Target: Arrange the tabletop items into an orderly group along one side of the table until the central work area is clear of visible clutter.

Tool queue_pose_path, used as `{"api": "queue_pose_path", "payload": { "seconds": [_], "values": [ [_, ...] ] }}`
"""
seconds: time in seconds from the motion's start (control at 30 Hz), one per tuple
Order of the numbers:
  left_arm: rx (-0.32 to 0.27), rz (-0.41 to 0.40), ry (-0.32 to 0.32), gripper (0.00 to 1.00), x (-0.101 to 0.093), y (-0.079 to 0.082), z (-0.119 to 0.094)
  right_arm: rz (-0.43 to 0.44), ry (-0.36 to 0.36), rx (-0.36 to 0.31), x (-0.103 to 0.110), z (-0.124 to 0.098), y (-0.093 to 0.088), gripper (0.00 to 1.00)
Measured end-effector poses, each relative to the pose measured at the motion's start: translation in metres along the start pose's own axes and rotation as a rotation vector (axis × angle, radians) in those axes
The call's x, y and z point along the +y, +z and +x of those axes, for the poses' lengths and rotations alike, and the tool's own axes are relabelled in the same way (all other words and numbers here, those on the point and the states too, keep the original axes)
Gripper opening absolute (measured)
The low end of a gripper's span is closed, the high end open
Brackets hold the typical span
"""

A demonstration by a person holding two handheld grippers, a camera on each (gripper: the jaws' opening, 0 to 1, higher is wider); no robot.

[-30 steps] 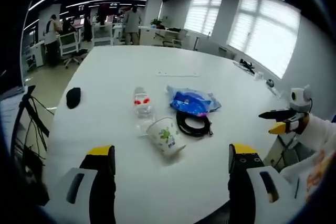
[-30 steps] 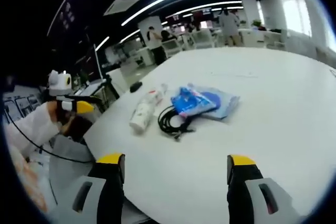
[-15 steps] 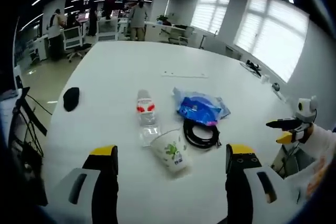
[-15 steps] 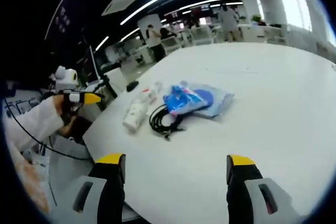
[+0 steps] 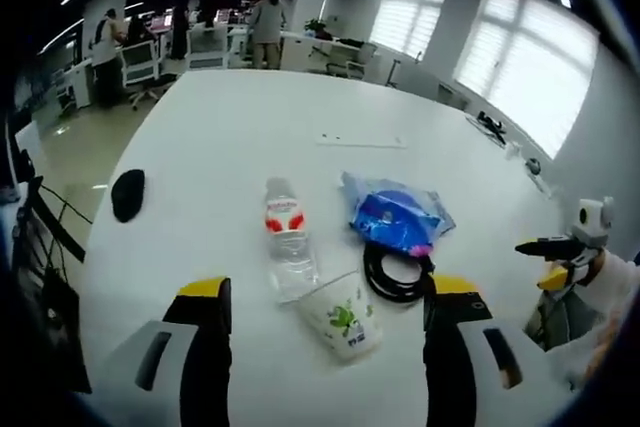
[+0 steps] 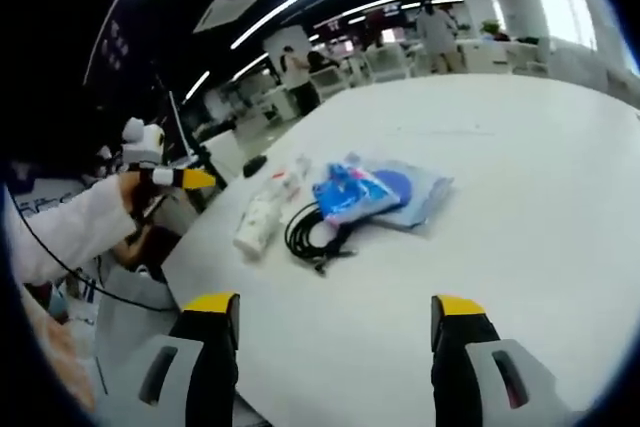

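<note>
Hovering both grippers above the near edge of the white table point(image 5: 230, 117), nothing gripped yet. Left gripper point(image 5: 318, 322): jaws spread wide, empty. Right gripper point(image 6: 325, 332): jaws also spread wide, empty.

Clutter is sitting in one loose cluster near the table's middle. In the left gripper view it's lying straight ahead: paper cup point(image 5: 342, 315) tipped on its side, nearest, landing right between the jaw tips in the picture. Clear water bottle point(image 5: 288, 247) is lying flat just beyond it, touching or almost touching the cup; long axis running away from the gripper, cap at the far end. Black cable coil point(image 5: 396, 273) is just right of the cup, blue bag point(image 5: 398, 219) overlapping its far side. Black mouse-like object point(image 5: 127, 193) is sitting well apart at the left edge.

Judging the left gripper as the nearer one for the cup and bottle; bottle's axis is lining up with the approach, so the jaws would be closing across its width.

View differences: the right gripper view is looking across the cluster from the side, showing bottle point(image 6: 262, 212), cable coil point(image 6: 314, 236) and blue bag point(image 6: 375, 191) in a row, plus the left gripper point(image 6: 188, 178) coming in from the left. Can't make out the cup as separate from the bottle there. The left gripper view is catching the right gripper point(image 5: 556, 250) at the right, off the table edge.
</note>
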State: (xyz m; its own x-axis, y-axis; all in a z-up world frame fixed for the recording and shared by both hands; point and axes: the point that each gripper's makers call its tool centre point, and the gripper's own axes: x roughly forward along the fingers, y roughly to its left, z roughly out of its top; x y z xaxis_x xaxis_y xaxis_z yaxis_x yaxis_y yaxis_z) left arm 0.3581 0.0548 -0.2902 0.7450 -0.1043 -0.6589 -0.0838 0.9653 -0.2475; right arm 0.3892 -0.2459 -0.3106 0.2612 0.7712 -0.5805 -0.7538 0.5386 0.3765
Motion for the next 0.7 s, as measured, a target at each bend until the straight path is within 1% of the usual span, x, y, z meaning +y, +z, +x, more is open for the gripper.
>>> {"api": "queue_pose_path", "payload": {
  "seconds": [0.07, 0.2, 0.4, 0.7],
  "values": [
    [0.005, -0.008, -0.001, 0.79, 0.005, 0.004, 0.007, 0.005, -0.002, -0.002, -0.003, 0.002, 0.002, 0.80],
    [0.010, -0.011, -0.003, 0.77, 0.005, 0.008, 0.014, 0.009, -0.007, -0.007, -0.007, 0.002, 0.004, 0.79],
    [0.034, 0.002, -0.010, 0.76, 0.008, 0.012, 0.030, 0.021, -0.019, 0.000, -0.010, -0.001, -0.001, 0.79],
    [0.074, -0.009, -0.009, 0.74, 0.014, 0.014, 0.055, 0.044, -0.030, 0.015, -0.017, -0.001, -0.008, 0.78]
  ]
}}
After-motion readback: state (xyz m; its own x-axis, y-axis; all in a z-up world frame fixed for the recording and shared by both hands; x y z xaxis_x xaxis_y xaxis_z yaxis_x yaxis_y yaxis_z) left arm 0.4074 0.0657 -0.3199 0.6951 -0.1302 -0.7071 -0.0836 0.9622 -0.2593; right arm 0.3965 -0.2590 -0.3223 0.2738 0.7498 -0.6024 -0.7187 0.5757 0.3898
